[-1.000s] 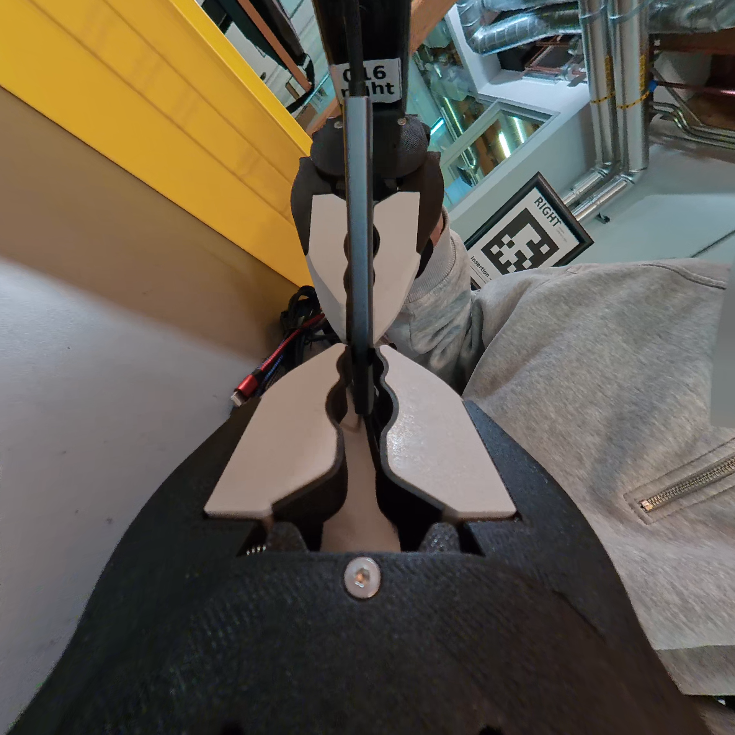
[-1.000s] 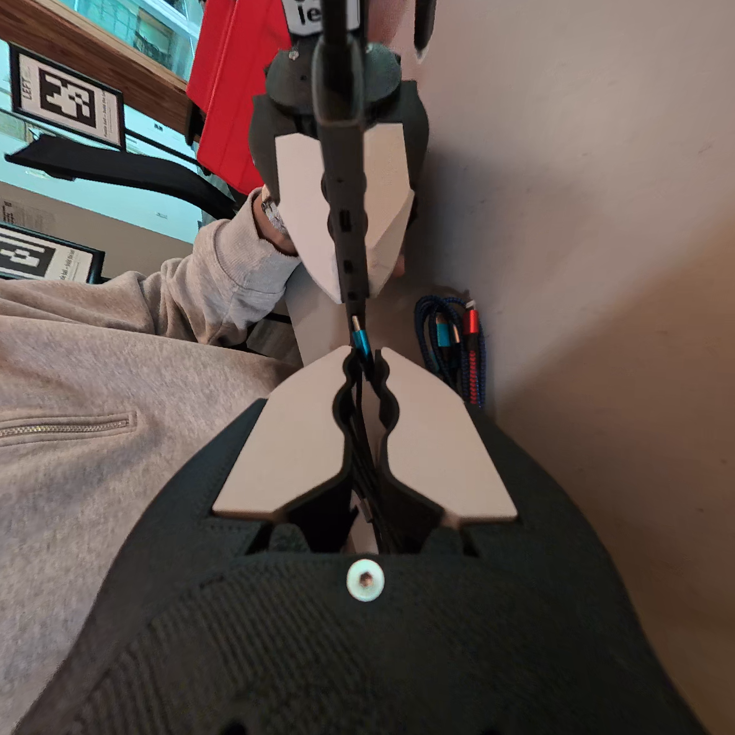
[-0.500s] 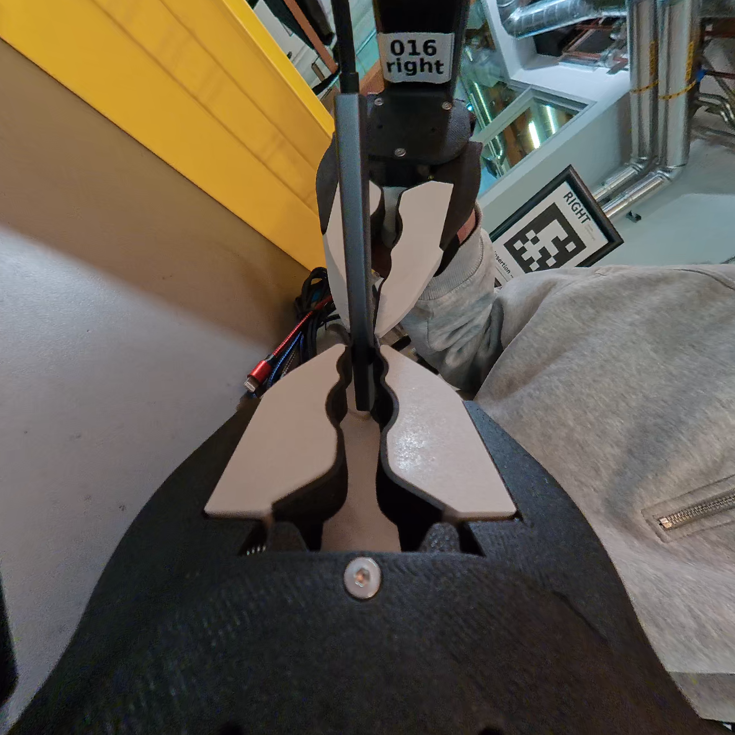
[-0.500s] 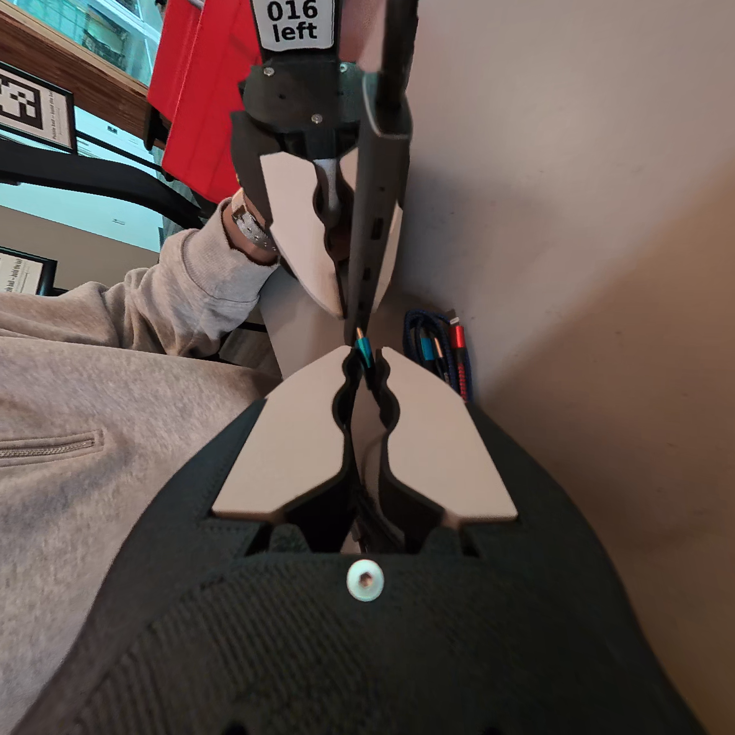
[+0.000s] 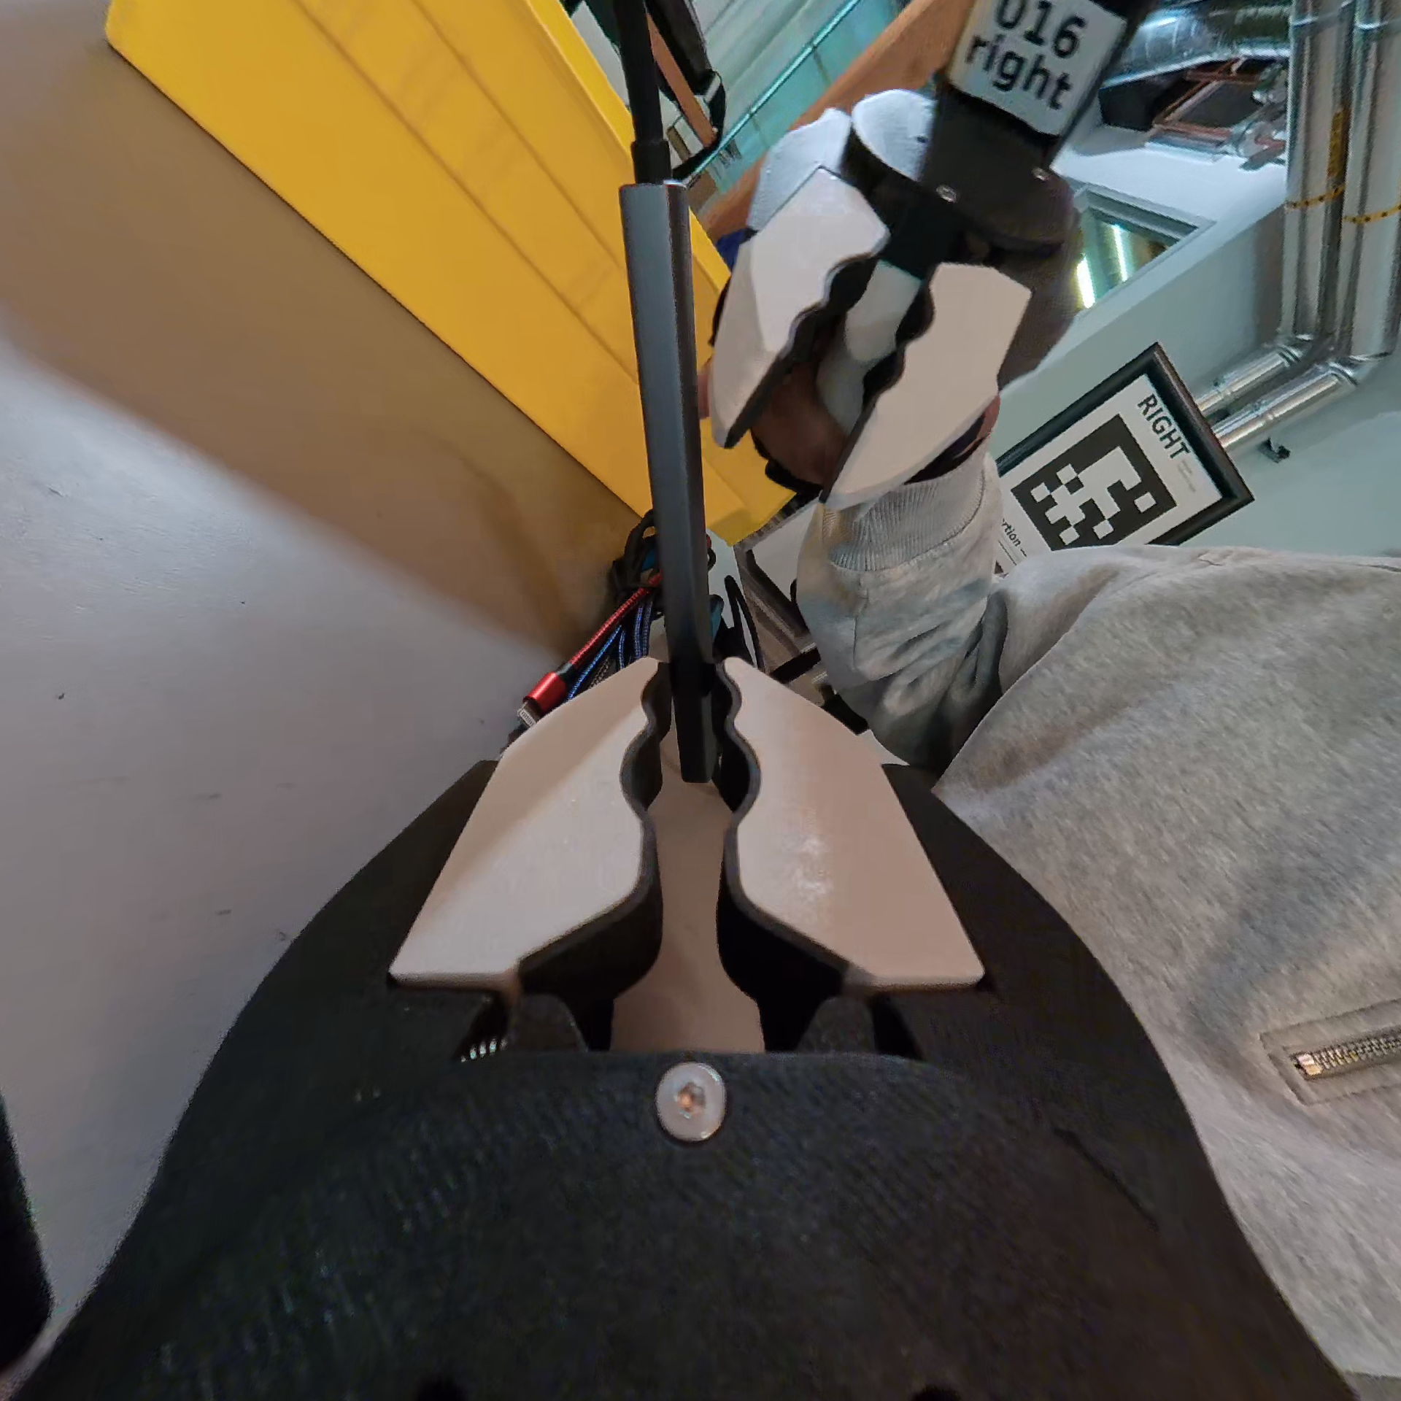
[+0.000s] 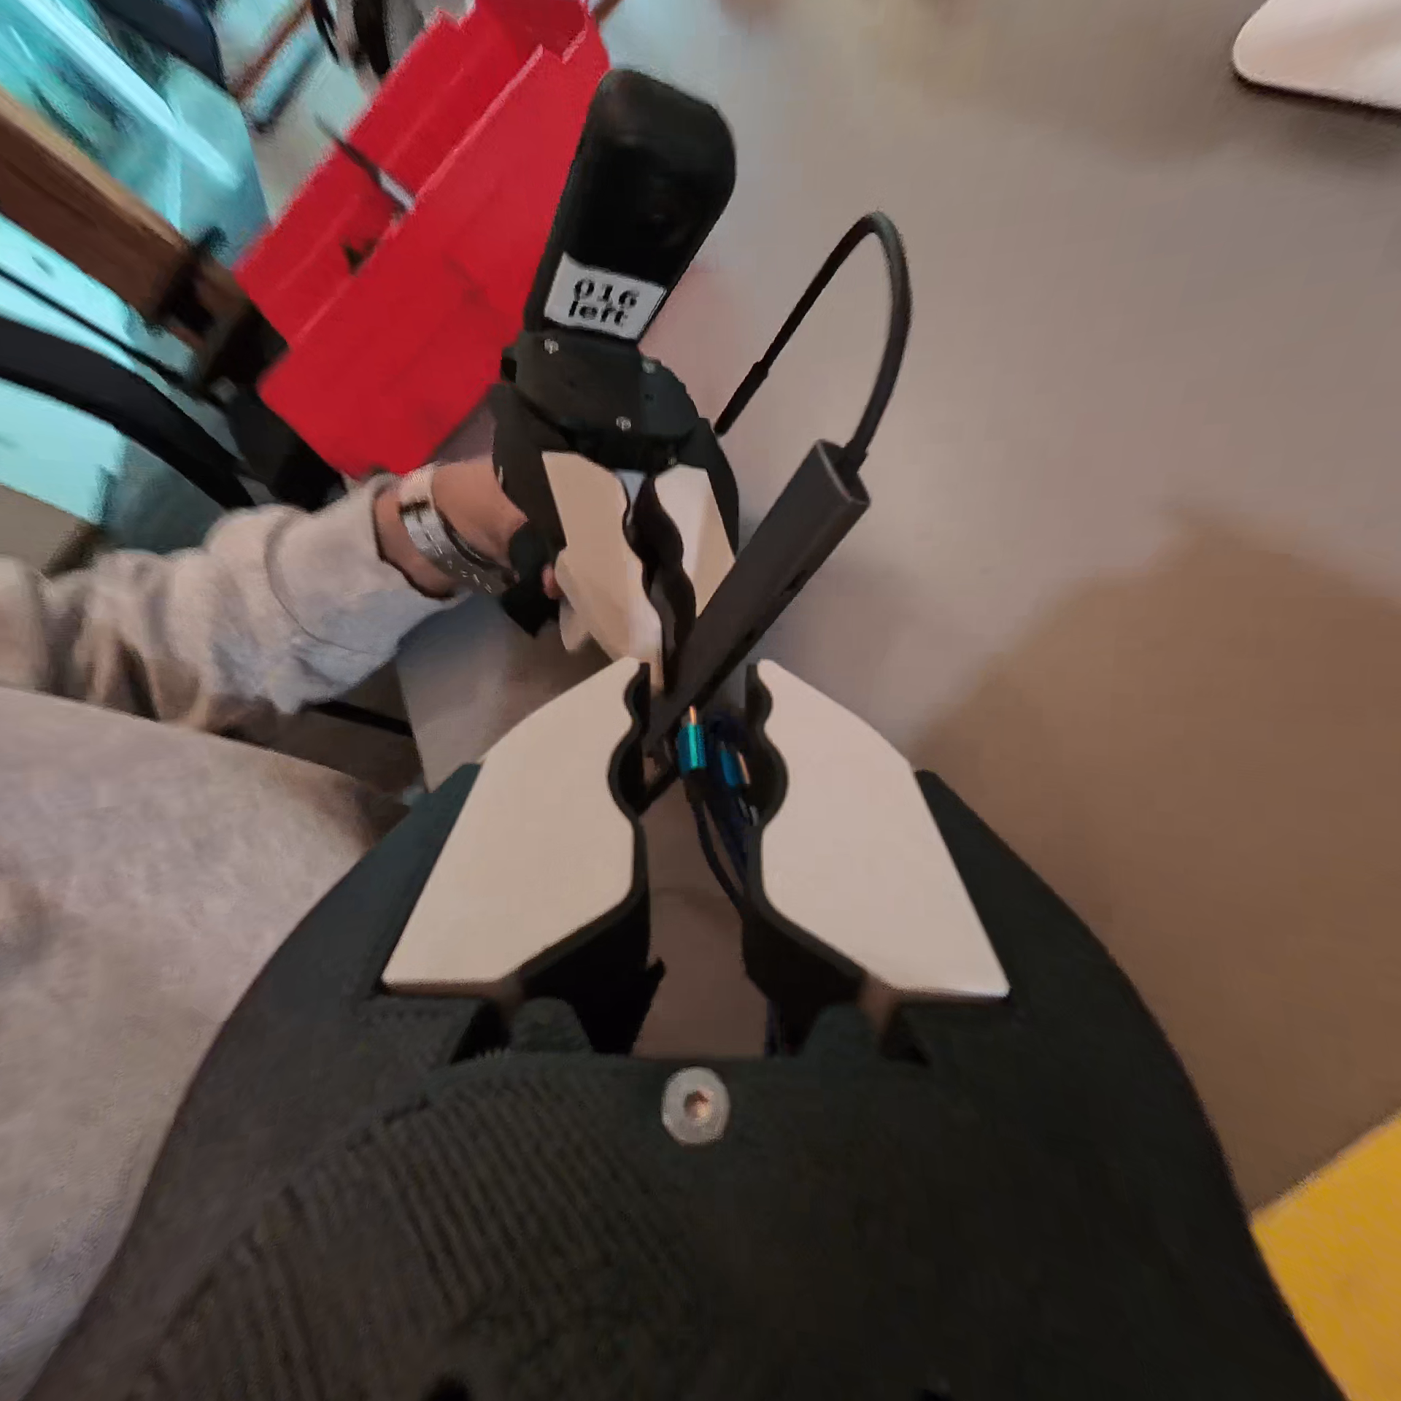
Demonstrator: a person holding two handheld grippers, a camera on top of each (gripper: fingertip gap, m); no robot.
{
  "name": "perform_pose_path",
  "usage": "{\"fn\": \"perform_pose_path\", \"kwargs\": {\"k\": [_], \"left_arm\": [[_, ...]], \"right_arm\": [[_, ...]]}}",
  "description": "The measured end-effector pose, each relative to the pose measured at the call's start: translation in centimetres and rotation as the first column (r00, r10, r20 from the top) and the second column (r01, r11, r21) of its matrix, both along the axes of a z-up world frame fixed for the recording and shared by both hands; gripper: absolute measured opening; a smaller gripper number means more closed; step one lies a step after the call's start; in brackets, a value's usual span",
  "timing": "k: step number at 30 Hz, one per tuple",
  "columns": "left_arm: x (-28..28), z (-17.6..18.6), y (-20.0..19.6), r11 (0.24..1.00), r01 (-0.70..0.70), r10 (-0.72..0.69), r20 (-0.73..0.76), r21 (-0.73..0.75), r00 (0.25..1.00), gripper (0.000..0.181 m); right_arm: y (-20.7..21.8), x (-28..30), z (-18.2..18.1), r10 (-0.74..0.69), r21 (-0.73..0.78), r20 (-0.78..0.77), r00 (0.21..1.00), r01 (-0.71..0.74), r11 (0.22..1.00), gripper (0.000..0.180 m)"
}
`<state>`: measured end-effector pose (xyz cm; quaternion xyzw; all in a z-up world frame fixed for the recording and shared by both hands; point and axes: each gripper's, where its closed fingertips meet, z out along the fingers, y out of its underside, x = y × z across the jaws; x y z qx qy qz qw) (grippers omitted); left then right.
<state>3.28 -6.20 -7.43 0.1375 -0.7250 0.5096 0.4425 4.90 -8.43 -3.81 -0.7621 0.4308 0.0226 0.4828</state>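
My left gripper [image 5: 691, 667] is shut on the lower end of a slim dark grey hub [image 5: 667, 424]. The hub stands up from the jaws, with a black cable [image 5: 644, 76] leaving its top. In the right wrist view the left gripper [image 6: 667, 644] holds the hub [image 6: 773, 576] tilted, and the hub's cable [image 6: 887, 318] loops above it. My right gripper [image 6: 697, 675] is open, its tips close to the hub's lower end. Blue metal plugs [image 6: 691, 747] on dark braided cable show in its gap; I cannot tell whether they touch the fingers. In the left wrist view the right gripper [image 5: 788, 462] is up and to the right of the hub.
A bundle of red and blue cables [image 5: 606, 652] lies on the beige table [image 5: 189, 682] beside a yellow bin [image 5: 455, 227]. A red bin [image 6: 394, 318] is behind the left gripper. A person's grey jacket [image 5: 1175, 758] and a framed marker card [image 5: 1114, 485] are on the right. Left tips to right tips: about 5 cm.
My right gripper has opened and drawn back, up and to the right of the hub. The left gripper keeps its hold on the hub, which now looks tilted in the right wrist view.
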Motion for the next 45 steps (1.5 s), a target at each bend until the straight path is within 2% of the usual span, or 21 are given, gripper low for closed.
{"fn": "perform_pose_path", "kwargs": {"k": [3,6,11,16,31,45], "left_arm": [[0.2,0.1,0.0,1.0,-0.006,0.006,-0.017,-0.008,1.0,0.009],[0.2,0.2,0.1,1.0,-0.007,0.007,-0.026,-0.016,1.0,0.009],[0.2,0.2,0.1,1.0,-0.006,0.006,-0.024,-0.014,1.0,0.009],[0.1,0.2,0.1,1.0,-0.001,0.001,-0.022,-0.013,1.0,0.01],[0.1,0.3,0.1,1.0,0.005,-0.006,-0.03,-0.018,1.0,0.009],[-0.3,0.2,0.2,0.999,0.034,-0.034,-0.02,-0.014,0.999,0.009]], "right_arm": [[-0.6,-0.8,-0.6,0.108,-0.223,0.105,0.989,-0.083,0.971,0.026],[-0.6,-1.7,-1.9,0.233,-0.418,0.161,0.959,-0.148,0.896,0.029],[-1.1,-2.7,-4.9,0.29,-0.571,0.04,0.956,-0.216,0.792,0.027],[-0.7,-2.7,-4.6,0.318,-0.598,0.073,0.945,-0.214,0.773,0.005],[-0.6,-3.1,-4.0,0.342,-0.551,0.069,0.937,-0.25,0.797,0.004],[-0.5,-3.3,-4.2,0.362,-0.602,0.065,0.93,-0.253,0.757,0.004]]}}
